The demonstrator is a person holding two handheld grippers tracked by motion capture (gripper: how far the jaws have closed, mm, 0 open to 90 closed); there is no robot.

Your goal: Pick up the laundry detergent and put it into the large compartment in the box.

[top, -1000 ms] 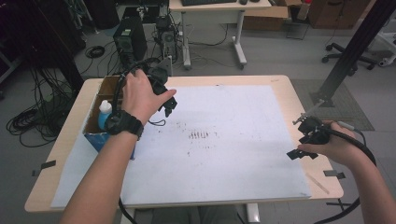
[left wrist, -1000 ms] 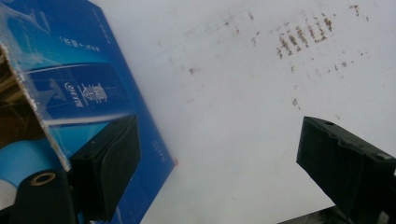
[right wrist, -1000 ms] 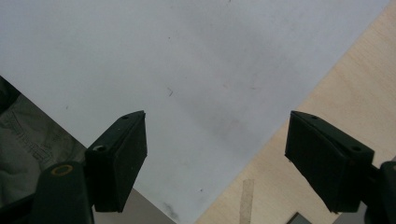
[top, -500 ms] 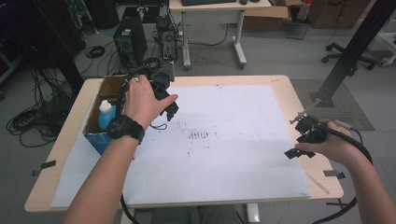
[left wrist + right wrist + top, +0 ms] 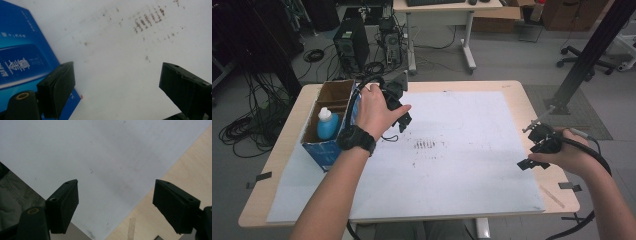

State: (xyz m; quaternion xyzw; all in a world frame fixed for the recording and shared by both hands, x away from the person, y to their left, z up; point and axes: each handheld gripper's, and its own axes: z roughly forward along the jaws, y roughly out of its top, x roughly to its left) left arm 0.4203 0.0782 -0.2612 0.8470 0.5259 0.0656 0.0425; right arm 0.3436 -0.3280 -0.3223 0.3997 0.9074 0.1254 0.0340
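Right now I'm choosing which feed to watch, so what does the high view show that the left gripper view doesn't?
High view: a bottle standing in the box, both hands, the right tongs at the table's right edge. Left gripper view: the box's printed blue side close up, the left tongs open and empty. Both: the white sheet with dark smudges.

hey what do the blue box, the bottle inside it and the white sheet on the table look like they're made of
Blue box: likely cardboard, glossy blue print outside, raw brown flaps inside. Bottle: looks like translucent blue plastic with a white cap. White sheet: probably matte paper or thin board, flat, marked with brownish smudges. Left claw hangs open beside the box.
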